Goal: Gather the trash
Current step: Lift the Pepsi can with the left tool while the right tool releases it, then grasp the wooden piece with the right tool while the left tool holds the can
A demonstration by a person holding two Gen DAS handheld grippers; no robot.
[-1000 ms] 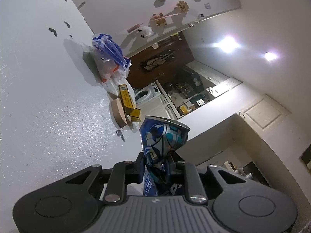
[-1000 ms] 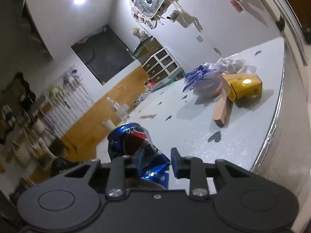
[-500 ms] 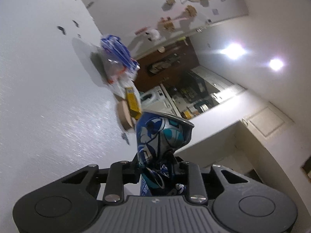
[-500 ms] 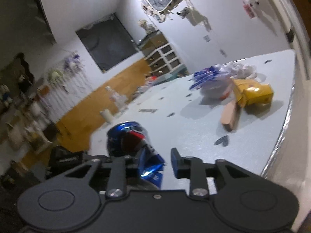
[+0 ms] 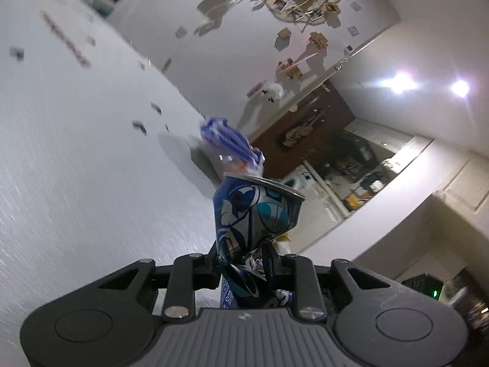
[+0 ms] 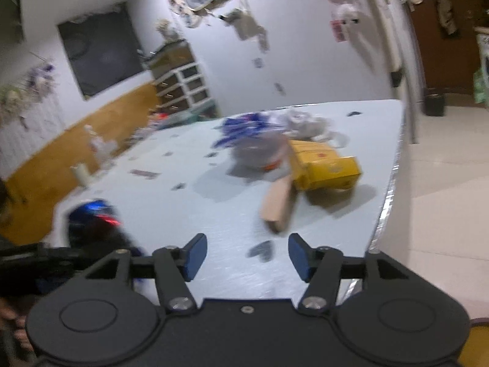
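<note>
Blue and silver metal, badly crushed, fills the middle of our left view: a crushed can point(image 5: 255, 214) stands up between the two fingers of our left claw point(image 5: 247, 260). The fingers are closed tightly on its dented lower part, and its flat rim points up and away from the claw. Under this claw and to its left we see the white table point(image 5: 76, 168).

Ahead of the left claw, past the top of the can, there is a blurred blue and white plastic bag point(image 5: 229, 146) on the table.

Our right claw point(image 6: 247, 257) holds nothing. Its two blue pads point(image 6: 195, 255) stand well apart, and between them we see only the table point(image 6: 214, 220) and a small dark mark on it. To the left of this claw, near its left finger, the same can point(image 6: 91, 223) appears as a blue and red blur, held by the other tool, not by this one.

In front of the right claw and a little to its right lies a brown cardboard piece point(image 6: 279, 205). A yellow box point(image 6: 324, 165) is touching its far end. Behind these, farther from the claw, sits the plastic bag point(image 6: 256, 143) with crumpled white material just beside it. All of them are near the right edge of the table.
</note>
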